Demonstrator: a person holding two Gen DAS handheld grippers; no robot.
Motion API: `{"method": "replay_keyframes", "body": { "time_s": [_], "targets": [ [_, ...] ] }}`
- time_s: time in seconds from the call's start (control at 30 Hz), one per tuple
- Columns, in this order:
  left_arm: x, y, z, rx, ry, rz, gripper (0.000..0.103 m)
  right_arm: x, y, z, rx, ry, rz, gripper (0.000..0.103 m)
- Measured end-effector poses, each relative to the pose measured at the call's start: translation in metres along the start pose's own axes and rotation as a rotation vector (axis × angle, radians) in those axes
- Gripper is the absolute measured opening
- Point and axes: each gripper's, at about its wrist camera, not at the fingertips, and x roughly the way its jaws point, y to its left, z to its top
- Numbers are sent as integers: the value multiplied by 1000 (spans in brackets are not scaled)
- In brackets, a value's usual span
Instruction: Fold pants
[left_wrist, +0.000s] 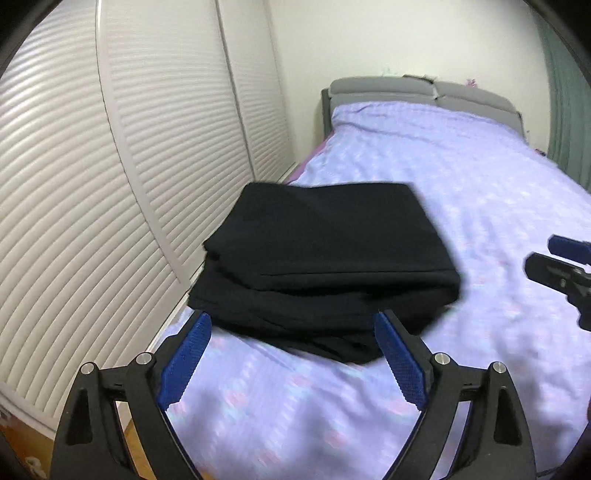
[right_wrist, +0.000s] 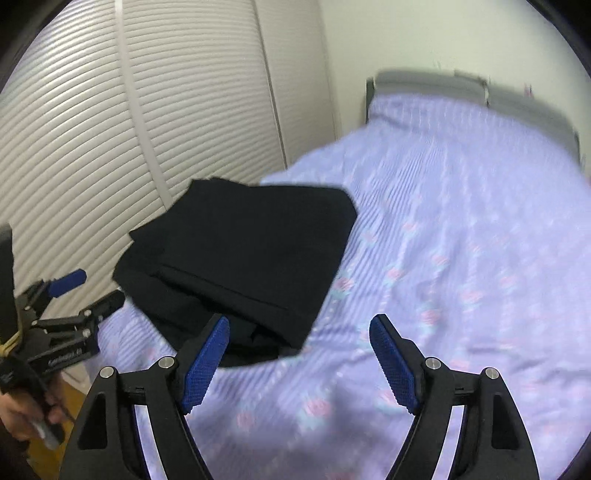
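I am holding my left gripper (left_wrist: 291, 328) and right gripper (right_wrist: 299, 332) spread and empty near the folded black pants (left_wrist: 325, 258), judging them soft and floppy, best pinched at the near stacked edge

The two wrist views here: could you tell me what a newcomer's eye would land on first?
First, the black pants, folded into a thick stack near the bed's left edge on the lilac flowered bedspread. Next, both open grippers: the left gripper just short of the stack, the right gripper over its near corner, neither holding cloth. White louvred closet doors fill the left.
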Motion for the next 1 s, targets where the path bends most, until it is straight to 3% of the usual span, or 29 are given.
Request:
{"method": "replay_keyframes", "body": {
  "time_s": [0.23, 0.43, 0.5, 0.8, 0.87, 1.0],
  "targets": [
    [-112, -43, -13, -85, -37, 6, 93, -123, -7, -22, -23, -98, -54, 79],
    [-210, -105, -22, -138, -92, -38, 95, -247, -56, -56, 40, -182, -127, 87],
    [-240, -134, -26, -147, -106, -87, 95, -290, -78, -69, 56, -208, -169, 87],
    [-337, -238, -43, -80, -175, -237, 96, -440, -151, -136, 125, -274, -356, 90],
    [-361, -255, -53, -64, -202, -238, 103, -465, -160, -151, 140, -288, -388, 92],
    [-401, -278, -74, -23, -226, -270, 103, -506, -169, -180, 168, -297, -418, 92]
  ]
}}
